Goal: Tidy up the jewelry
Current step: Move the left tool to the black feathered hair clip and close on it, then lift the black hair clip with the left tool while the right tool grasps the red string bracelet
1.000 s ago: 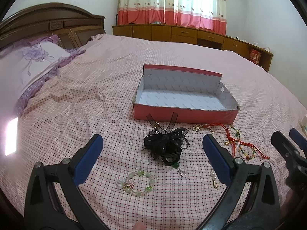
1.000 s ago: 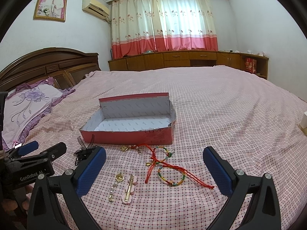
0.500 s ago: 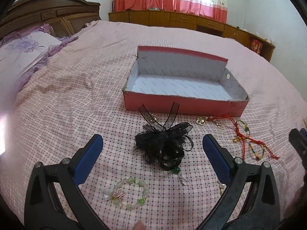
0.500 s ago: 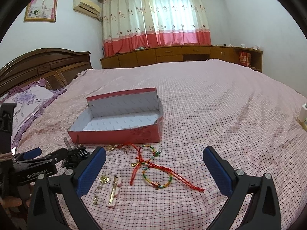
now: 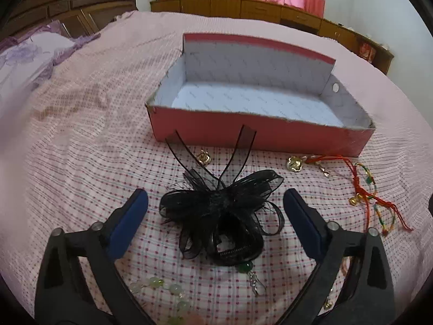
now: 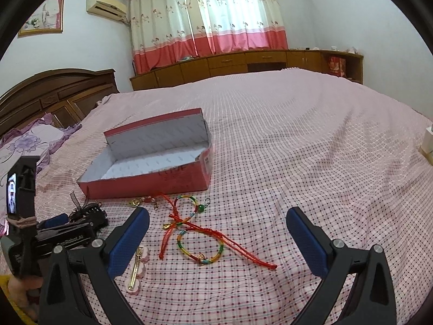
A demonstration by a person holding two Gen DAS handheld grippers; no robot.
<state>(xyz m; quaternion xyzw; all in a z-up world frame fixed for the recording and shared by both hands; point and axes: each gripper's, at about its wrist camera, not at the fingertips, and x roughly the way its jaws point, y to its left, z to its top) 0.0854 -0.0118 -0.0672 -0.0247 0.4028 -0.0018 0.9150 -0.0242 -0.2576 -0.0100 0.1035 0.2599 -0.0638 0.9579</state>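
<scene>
since the left gripper (image 5: pixel 215 216) gapes wide around the black bow clip (image 5: pixel 220 216) at frame centre, it should pinch the dense knot, not the ribbon loops.

White lettering runs along the side of the black left gripper (image 6: pixel 58 220) in the right wrist view; it looks like "GenRobot.AI", though the first letters are partly hidden behind a blue-padded finger. On the long pink side of the open pink cardboard box (image 6: pixel 173 181) there is a faint darker word in capitals, too blurred to read. Nothing legible shows in the left wrist view.
</scene>
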